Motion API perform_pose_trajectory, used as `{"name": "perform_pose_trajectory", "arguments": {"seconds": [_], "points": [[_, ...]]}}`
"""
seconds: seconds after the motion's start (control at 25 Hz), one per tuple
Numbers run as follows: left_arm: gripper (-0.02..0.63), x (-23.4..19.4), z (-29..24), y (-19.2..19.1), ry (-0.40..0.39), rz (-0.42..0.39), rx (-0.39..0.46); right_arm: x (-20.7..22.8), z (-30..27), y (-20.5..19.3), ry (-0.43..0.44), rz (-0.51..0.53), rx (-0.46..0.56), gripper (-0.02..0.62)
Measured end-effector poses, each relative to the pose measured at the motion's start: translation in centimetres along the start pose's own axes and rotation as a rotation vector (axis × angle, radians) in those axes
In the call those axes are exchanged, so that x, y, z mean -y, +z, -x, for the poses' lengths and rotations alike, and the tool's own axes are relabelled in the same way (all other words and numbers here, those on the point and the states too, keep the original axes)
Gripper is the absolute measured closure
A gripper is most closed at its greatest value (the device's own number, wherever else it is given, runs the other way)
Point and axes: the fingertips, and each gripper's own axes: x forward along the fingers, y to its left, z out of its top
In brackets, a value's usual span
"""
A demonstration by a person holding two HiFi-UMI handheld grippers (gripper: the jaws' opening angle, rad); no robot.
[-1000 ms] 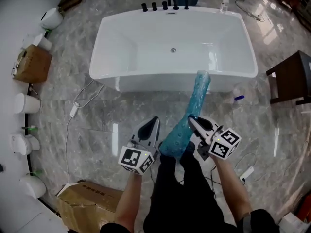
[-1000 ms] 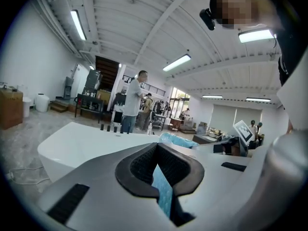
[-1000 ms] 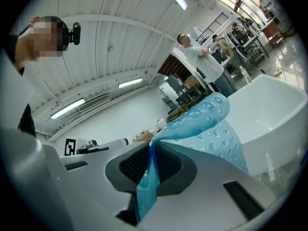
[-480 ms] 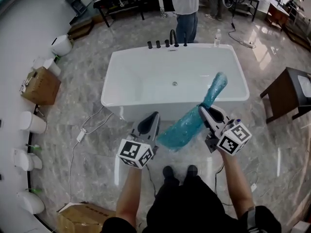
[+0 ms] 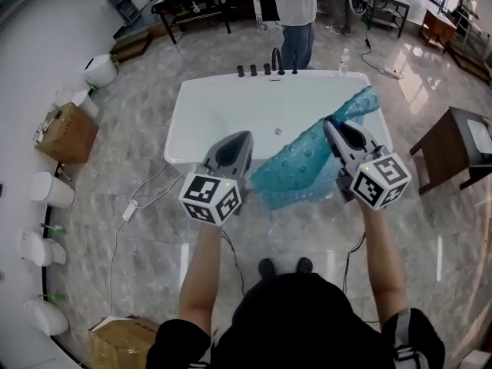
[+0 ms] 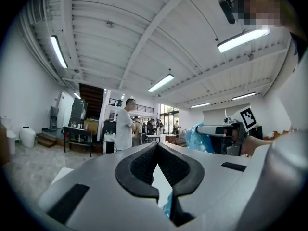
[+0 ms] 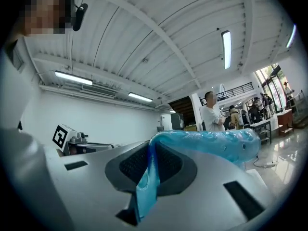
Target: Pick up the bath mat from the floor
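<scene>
The bath mat (image 5: 300, 167) is a translucent teal sheet with round bumps, held up off the floor and stretched between both grippers in front of the tub. My right gripper (image 5: 344, 134) is shut on its upper right edge; in the right gripper view the mat (image 7: 207, 143) folds over the jaws of the right gripper (image 7: 149, 170). My left gripper (image 5: 237, 148) holds the mat's left edge. In the left gripper view, the left gripper (image 6: 159, 172) has its jaws closed, with a sliver of the blue mat (image 6: 167, 208) pinched low between them.
A white bathtub (image 5: 223, 98) stands just beyond the grippers, with black taps (image 5: 265, 69) and a person (image 5: 296, 6) behind it. A dark wooden stool (image 5: 453, 144) is at the right. Cardboard boxes (image 5: 69, 133), toilets (image 5: 50, 194) and a white cable (image 5: 127, 210) lie at the left.
Both grippers have risen with the mat. It was a narrow strip trailing toward the tub's foot; now it is off the floor and spread wider between the grippers.
</scene>
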Motion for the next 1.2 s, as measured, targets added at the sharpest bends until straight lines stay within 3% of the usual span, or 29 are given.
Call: {"name": "perform_pose_trajectory", "arguments": {"seconds": [0.2,0.52,1.2], "points": [[0.604,-0.6,0.5,2.6,-0.003,-0.016,0.024,0.4,-0.1,2.5,-0.043,0.048,0.002,0.565],[0.604,1.3,1.3,2.8,-0.014,-0.038,0.028,0.6,2.3,2.5,-0.087,0.085,0.007,0.566],[0.604,1.4,1.5,3.1,-0.011,-0.068,-0.006,0.5,3.8,3.1,-0.088,0.034,0.030,0.566]]}}
